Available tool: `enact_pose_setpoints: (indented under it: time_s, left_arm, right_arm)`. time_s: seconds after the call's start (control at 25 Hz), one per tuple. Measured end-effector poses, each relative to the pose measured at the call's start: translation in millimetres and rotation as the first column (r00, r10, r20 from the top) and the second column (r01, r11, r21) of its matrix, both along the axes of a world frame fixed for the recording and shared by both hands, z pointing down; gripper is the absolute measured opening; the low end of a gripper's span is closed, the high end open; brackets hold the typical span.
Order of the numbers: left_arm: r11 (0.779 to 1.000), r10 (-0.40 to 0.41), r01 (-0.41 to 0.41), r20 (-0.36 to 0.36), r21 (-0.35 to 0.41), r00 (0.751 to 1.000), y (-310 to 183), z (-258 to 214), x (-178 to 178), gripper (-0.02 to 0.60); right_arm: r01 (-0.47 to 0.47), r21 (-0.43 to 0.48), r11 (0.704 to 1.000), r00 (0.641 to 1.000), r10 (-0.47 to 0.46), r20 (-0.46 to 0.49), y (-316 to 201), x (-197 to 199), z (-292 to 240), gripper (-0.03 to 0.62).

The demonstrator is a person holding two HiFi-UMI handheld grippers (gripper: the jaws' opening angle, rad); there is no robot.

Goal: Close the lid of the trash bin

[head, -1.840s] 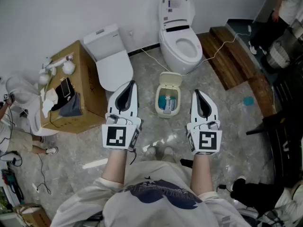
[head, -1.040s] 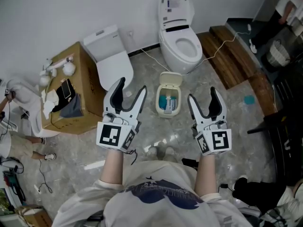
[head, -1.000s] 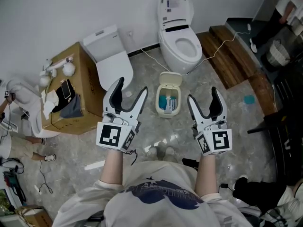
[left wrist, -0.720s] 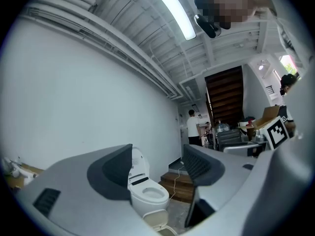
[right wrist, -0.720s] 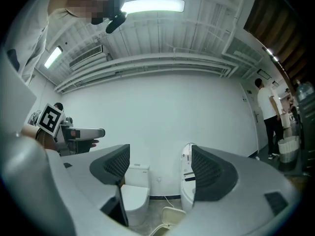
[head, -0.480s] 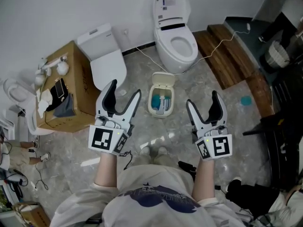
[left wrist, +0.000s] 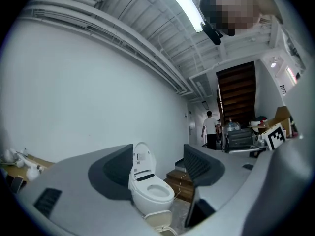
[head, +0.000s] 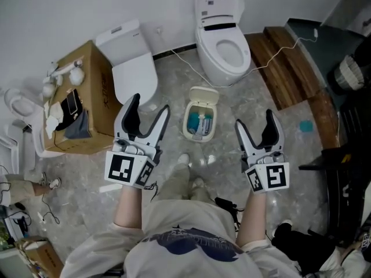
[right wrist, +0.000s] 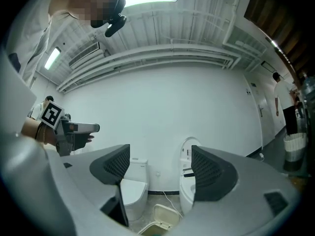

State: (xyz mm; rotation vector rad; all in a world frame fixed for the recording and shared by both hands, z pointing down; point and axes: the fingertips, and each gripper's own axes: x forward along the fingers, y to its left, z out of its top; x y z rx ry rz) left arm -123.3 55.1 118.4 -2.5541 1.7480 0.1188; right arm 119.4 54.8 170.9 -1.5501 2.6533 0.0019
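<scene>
A small cream trash bin [head: 186,125] stands on the floor ahead of me, its lid [head: 204,95] tipped up and back; blue and white rubbish shows inside. My left gripper [head: 149,104] is held level to the bin's left, open and empty. My right gripper [head: 254,119] is held to the bin's right, also open wide with nothing between its fingers. Both are well above and apart from the bin. The raised lid [left wrist: 156,221] shows low in the left gripper view. In the right gripper view the bin [right wrist: 165,215] sits at the bottom edge, between the jaws.
A toilet with its seat cover raised [head: 223,48] stands just behind the bin, and a closed toilet [head: 133,74] is to the left. A cardboard box [head: 87,68] with clutter on it lies further left. Wooden steps [head: 290,68] and a white cable [head: 266,57] are on the right.
Both grippers went from shut to open. The person has stepped toward the bin, one foot now forward, and both grippers have moved along and slightly down.
</scene>
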Motion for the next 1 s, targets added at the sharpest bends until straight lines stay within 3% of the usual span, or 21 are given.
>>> enact_pose_setpoints:
  time_s: [0.32,0.48,0.6,0.8,1.0]
  left_arm:
    - [0.994,0.111,-0.11,-0.018,0.02,0.994,-86.7,1.0,-0.9,0.305]
    - [0.987,0.161,-0.161,0.005,0.009,0.987,-117.6,9.0,-1.6,0.305]
    - [0.987,0.161,-0.161,0.01,-0.016,0.987,-131.0,20.3,-4.9,0.305]
    - [0.989,0.132,-0.13,0.024,-0.077,0.991,-143.1,50.3,-2.1,0.305]
    - [0.985,0.109,-0.108,-0.002,-0.136,0.994,-150.6,92.4,5.8,0.305]
  right_arm:
    - [0.043,-0.061,0.997,0.986,-0.052,-0.161,-83.6,-40.1,34.8,0.373]
    - [0.091,-0.121,0.988,0.96,-0.12,-0.254,-123.9,-56.6,68.4,0.368]
    - [0.15,-0.213,0.965,0.925,-0.213,-0.315,-151.5,-61.2,110.1,0.365]
    - [0.255,-0.428,0.867,0.804,-0.436,-0.404,-182.4,-60.9,214.6,0.365]
    - [0.329,-0.571,0.752,0.631,-0.625,-0.459,-208.3,-74.1,317.2,0.368]
